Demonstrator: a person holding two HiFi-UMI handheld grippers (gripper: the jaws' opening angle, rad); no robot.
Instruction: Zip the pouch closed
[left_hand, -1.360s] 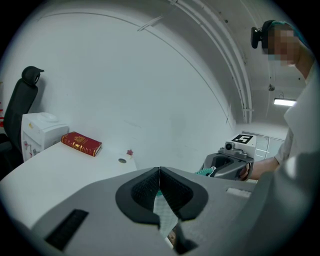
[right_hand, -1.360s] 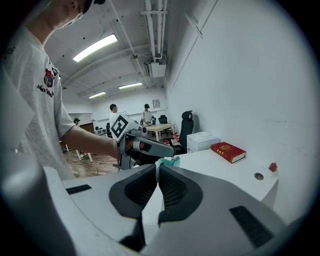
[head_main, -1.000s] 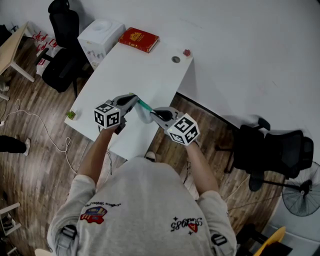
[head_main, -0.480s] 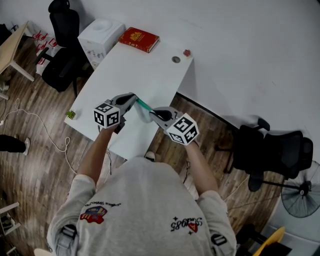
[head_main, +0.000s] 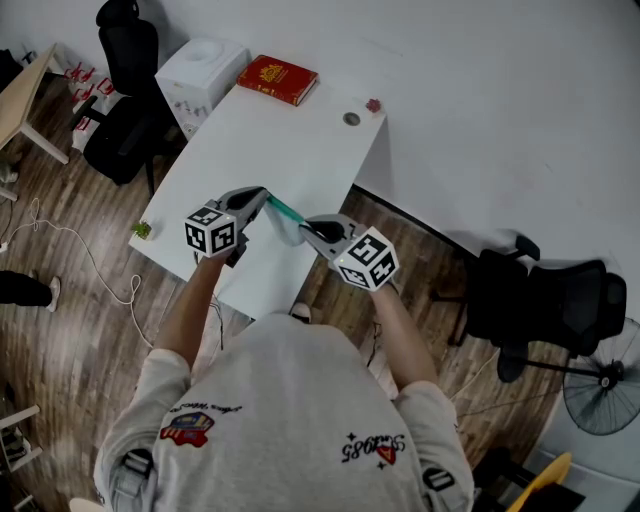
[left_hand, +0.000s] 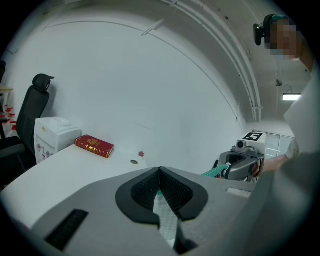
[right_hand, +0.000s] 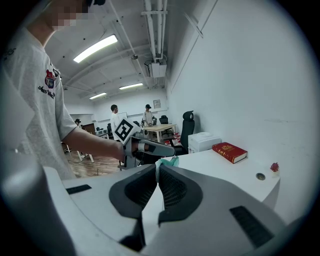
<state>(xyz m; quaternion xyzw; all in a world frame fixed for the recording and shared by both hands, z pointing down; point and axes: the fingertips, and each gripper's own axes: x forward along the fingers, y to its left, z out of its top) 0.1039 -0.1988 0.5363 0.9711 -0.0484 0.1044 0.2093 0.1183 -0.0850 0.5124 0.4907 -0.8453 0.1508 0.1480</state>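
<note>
A pale mesh pouch (head_main: 287, 226) with a green zipper (head_main: 286, 209) hangs stretched between my two grippers, above the front of the white table (head_main: 270, 140). My left gripper (head_main: 263, 194) is shut on the pouch's left end; in the left gripper view the mesh fabric (left_hand: 166, 222) runs down between the closed jaws of that gripper (left_hand: 159, 172). My right gripper (head_main: 306, 228) is shut on the pouch's right end, and in the right gripper view pale fabric (right_hand: 149, 210) sits in the closed jaws of that gripper (right_hand: 157, 168), with the green zipper (right_hand: 169, 161) just beyond. I cannot make out the zipper's slider.
At the table's far end lie a red book (head_main: 277, 78), a white box (head_main: 200, 70), a small round disc (head_main: 351, 119) and a tiny red object (head_main: 373, 104). Black office chairs stand at the far left (head_main: 125, 100) and on the right (head_main: 545, 300). A fan (head_main: 605, 395) stands at the lower right.
My left gripper has edged slightly to the left with its end of the pouch. The right gripper has stayed where it was.
</note>
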